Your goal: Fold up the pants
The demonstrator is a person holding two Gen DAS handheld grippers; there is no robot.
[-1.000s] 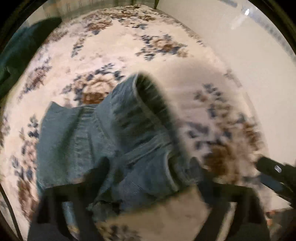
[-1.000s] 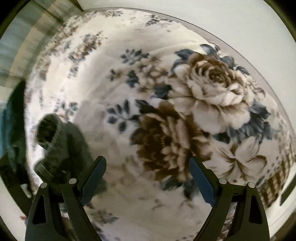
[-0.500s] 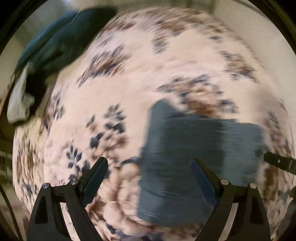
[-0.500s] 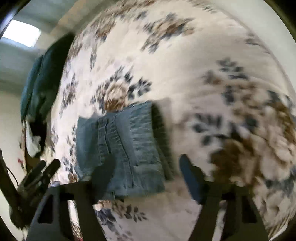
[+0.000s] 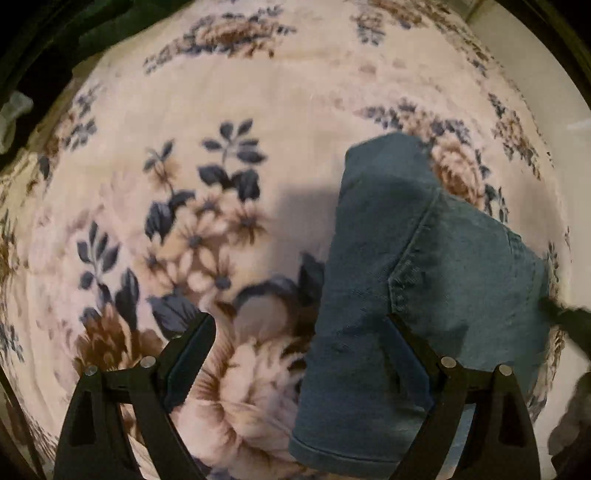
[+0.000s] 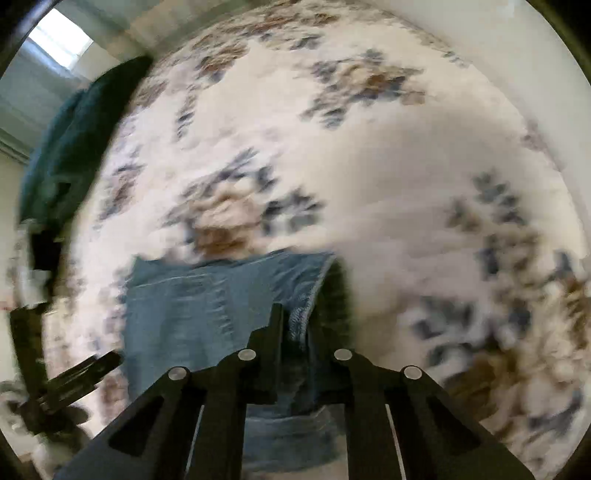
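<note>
pinching, seemingly, the folded pants (image 6: 207,314), right gripper (image 6: 295,328); left gripper (image 5: 299,332) spread above.

Floral bedspread (image 5: 258,110), bright window (image 6: 61,40)

A cream blanket (image 5: 295,110) with a print of blue leaves and brown and pale roses covers the bed and fills most of both views; in the right wrist view its pattern is blurred. At the far left edge of the bed lies a heap of dark green cloth (image 6: 77,136), with something small and pale (image 5: 13,110) just beside it, too unclear to name. Behind the bed a plain light wall (image 6: 480,33) runs along the right side, and a bright window (image 6: 61,38) shows in the top left corner of the right wrist view.
</note>
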